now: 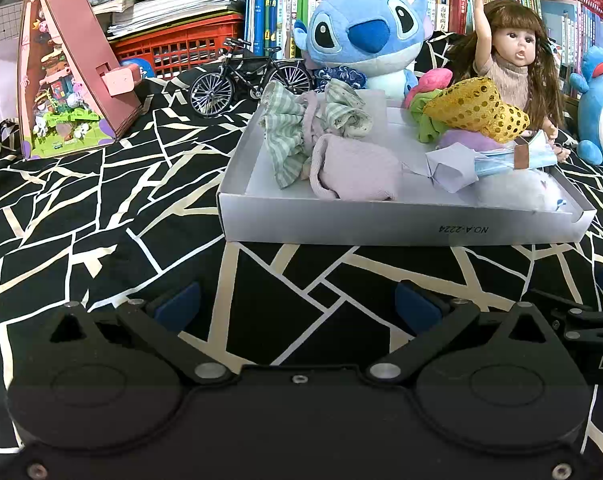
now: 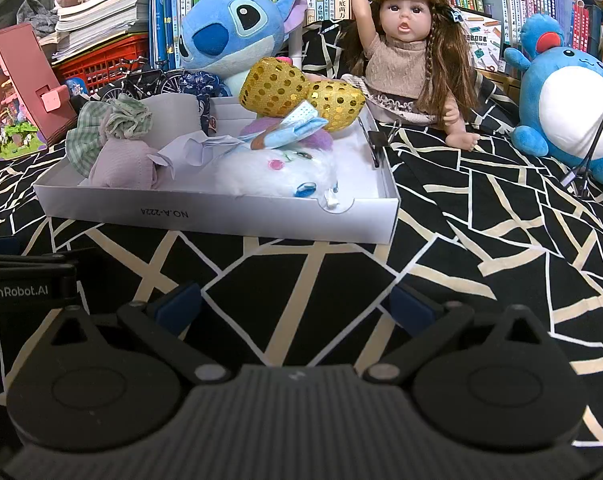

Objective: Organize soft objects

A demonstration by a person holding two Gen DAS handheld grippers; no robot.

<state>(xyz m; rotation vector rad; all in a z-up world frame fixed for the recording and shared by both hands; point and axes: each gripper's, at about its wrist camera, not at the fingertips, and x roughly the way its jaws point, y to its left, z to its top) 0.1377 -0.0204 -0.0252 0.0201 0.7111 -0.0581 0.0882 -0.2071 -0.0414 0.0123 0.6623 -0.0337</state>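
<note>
Both grippers rest low over the black patterned cloth with fingers spread apart and empty: the left gripper (image 1: 297, 304) and the right gripper (image 2: 295, 304). The soft items, a lilac pouch (image 1: 355, 170), a green checked cloth (image 1: 289, 136), a gold sequined pouch (image 1: 477, 108) and a white plush (image 2: 277, 170), lie piled in the white cardboard tray (image 1: 401, 224), upper centre of the frame, straight ahead of the fingers. The tray's long axis runs left-right, and neither hand is clearly nearer.
</note>
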